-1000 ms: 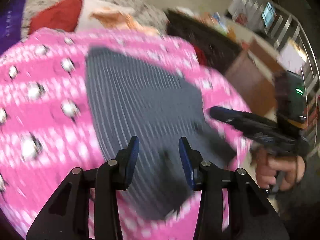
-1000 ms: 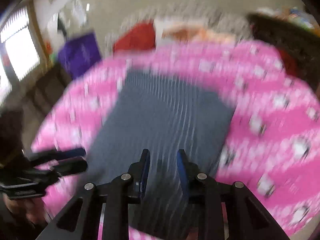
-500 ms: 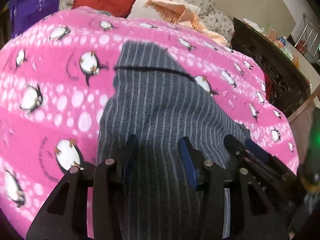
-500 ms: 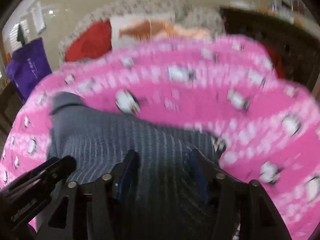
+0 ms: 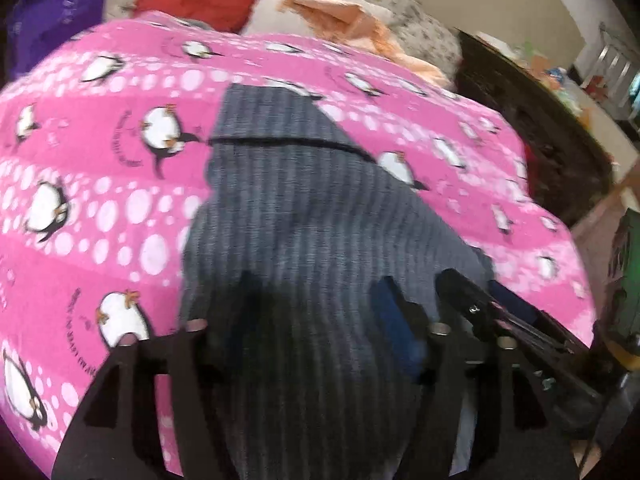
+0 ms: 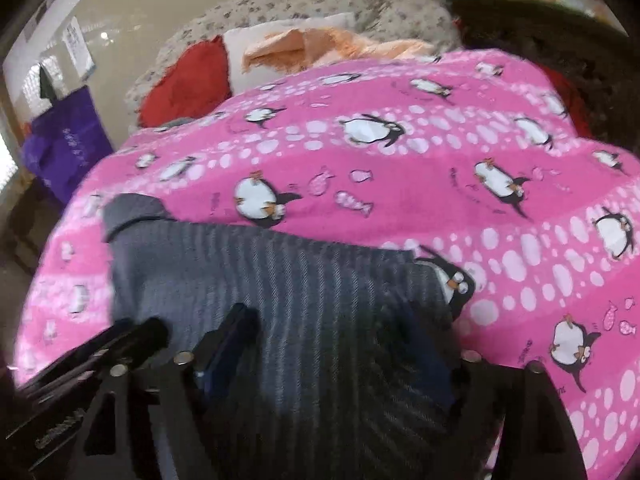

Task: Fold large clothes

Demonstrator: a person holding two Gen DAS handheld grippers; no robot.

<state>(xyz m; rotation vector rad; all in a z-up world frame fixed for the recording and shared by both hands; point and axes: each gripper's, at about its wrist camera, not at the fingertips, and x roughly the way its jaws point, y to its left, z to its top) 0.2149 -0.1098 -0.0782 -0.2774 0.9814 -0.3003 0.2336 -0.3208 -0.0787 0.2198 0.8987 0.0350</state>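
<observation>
A purple bag [image 6: 66,148] stood to the far left of the pink penguin-print blanket [image 6: 400,184], beyond its edge. On that blanket lay the grey pinstriped garment [image 5: 304,216], folded into a long shape that ran from the near edge toward the blanket's middle, with a dark seam across its far narrow end. The left gripper [image 5: 316,312] was low over the garment's near part, its jaws spread apart with striped cloth showing between them; whether the fingertips touched the fabric was not clear through the blur. Just right of it, over the garment's right edge, the tip of the right gripper [image 6: 324,344] came into the left wrist view as a dark bar. From the right wrist view its jaws also stood apart above the cloth, gripping nothing that could be seen, with the left tool's black body at the garment's left side. At the far end of the blanket were a red cushion [image 6: 188,80], then a white pillow with an orange fringed cloth [image 6: 320,46], and dark carved wooden furniture [image 5: 532,128] off the blanket's right edge.
</observation>
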